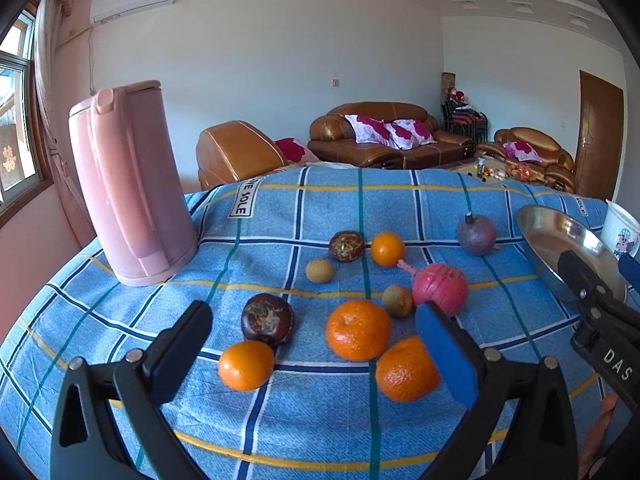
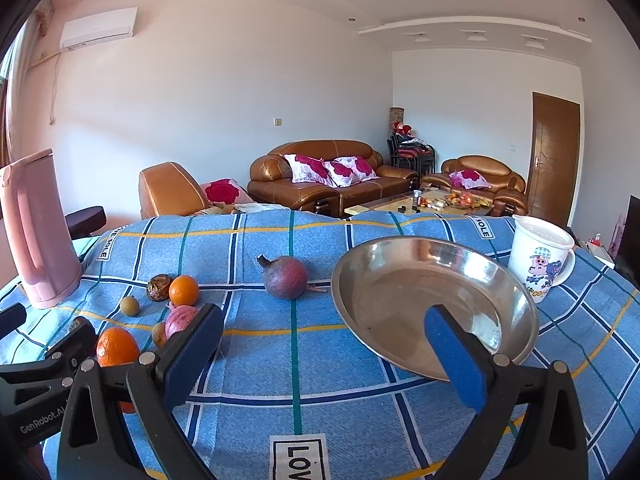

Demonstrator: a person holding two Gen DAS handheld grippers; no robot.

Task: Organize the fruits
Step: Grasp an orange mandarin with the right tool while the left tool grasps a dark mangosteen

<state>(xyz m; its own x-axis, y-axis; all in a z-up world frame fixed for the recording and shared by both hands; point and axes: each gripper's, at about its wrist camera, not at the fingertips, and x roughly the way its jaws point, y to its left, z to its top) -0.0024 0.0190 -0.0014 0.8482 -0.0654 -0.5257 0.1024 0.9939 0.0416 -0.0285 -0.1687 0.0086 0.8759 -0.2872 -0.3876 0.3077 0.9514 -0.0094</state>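
Several fruits lie on the blue checked cloth (image 1: 280, 420): oranges (image 1: 357, 330) (image 1: 245, 365) (image 1: 404, 370) (image 1: 387, 248), two dark brown fruits (image 1: 267, 319) (image 1: 346, 245), two small tan fruits (image 1: 319, 270) (image 1: 397, 300), a pink fruit (image 1: 440, 288) and a purple one (image 1: 477, 234) (image 2: 285, 277). A steel bowl (image 2: 400, 304) (image 1: 560, 240) stands empty at the right. My left gripper (image 1: 316, 356) is open and empty, just short of the near oranges. My right gripper (image 2: 324, 352) is open and empty, its right finger over the bowl's near rim.
A pink kettle (image 1: 128, 184) (image 2: 36, 232) stands at the back left of the table. A white cartoon mug (image 2: 540, 260) (image 1: 618, 228) stands beside the bowl at the right. Sofas and a coffee table lie beyond the table's far edge.
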